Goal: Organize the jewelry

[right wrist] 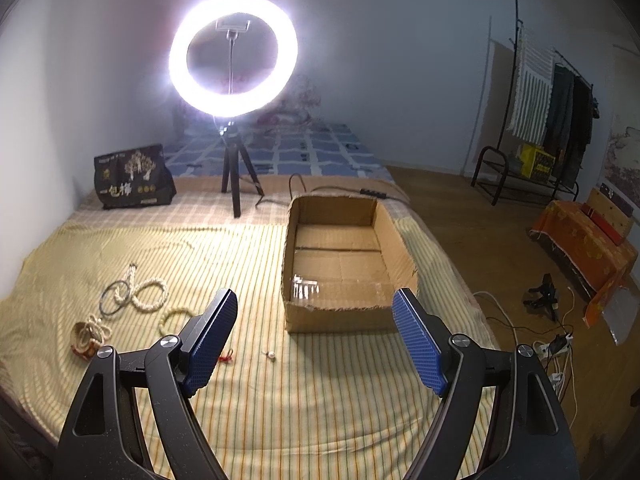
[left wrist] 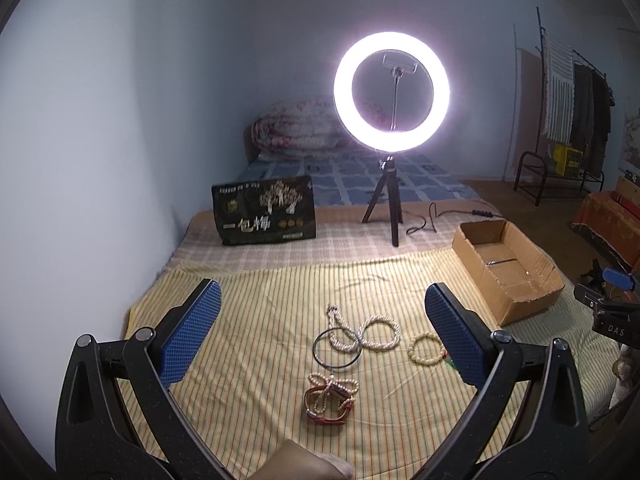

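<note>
Both tools hang wide open over the bed with nothing between their blue pads: the left tool [left wrist: 320,344] above the jewelry, the right tool [right wrist: 314,340] facing the cardboard box [right wrist: 294,312].

A pale blue wall [left wrist: 100,120] runs along the bed's left side, and a clothes rack [right wrist: 548,120] stands at the far right on the wooden floor [right wrist: 480,220]. A yellow striped bedsheet [left wrist: 260,400] covers the near part of the bed. Beyond it stand a lit ring light [left wrist: 391,92] on a tripod and a black printed bag [left wrist: 265,211].

On the sheet, left of the open box, lie a long pearl necklace [left wrist: 376,332], a thin black ring [left wrist: 336,349] overlapping it, a red strap watch [left wrist: 328,404] tangled with a small bead strand, and a cream bead bracelet [left wrist: 425,349]. 1 loose pearl [right wrist: 272,356] sits apart, nearer the box.
</note>
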### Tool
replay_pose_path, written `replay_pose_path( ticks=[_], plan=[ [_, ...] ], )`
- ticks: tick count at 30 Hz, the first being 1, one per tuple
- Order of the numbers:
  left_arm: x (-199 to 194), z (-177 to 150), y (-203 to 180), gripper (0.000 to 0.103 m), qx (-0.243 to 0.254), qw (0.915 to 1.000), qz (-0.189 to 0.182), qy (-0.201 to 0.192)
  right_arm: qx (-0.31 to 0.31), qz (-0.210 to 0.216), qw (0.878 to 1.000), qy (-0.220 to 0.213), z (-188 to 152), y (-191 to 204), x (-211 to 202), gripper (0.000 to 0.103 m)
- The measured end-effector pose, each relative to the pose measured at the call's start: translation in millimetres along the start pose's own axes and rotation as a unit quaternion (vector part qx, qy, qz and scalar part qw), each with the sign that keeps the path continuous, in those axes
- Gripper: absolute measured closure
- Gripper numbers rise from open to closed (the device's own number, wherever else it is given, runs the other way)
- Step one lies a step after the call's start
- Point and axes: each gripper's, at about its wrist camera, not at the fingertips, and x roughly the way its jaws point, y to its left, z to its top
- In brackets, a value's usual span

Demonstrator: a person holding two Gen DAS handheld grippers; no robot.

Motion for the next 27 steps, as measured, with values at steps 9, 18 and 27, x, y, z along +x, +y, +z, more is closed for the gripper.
replay_pose_path(
  ticks=[9,18,27],
  plan=[
    [39,-16,26,0.0,-0.015,0.9969,-0.002,0.077,-0.074,0.041,0.994,0.063,-23,13,33,0.023],
    [75,-31,47,0.001,-0.013,0.9896,-0.028,0.141,-0.123,0.066,0.982,0.126,-44,10,67,0.023],
    [127,-47,70,0.046,-0.08,0.9625,-0.086,0.245,-0.121,0.101,0.973,0.17,-44,8,90,0.033]
  ],
)
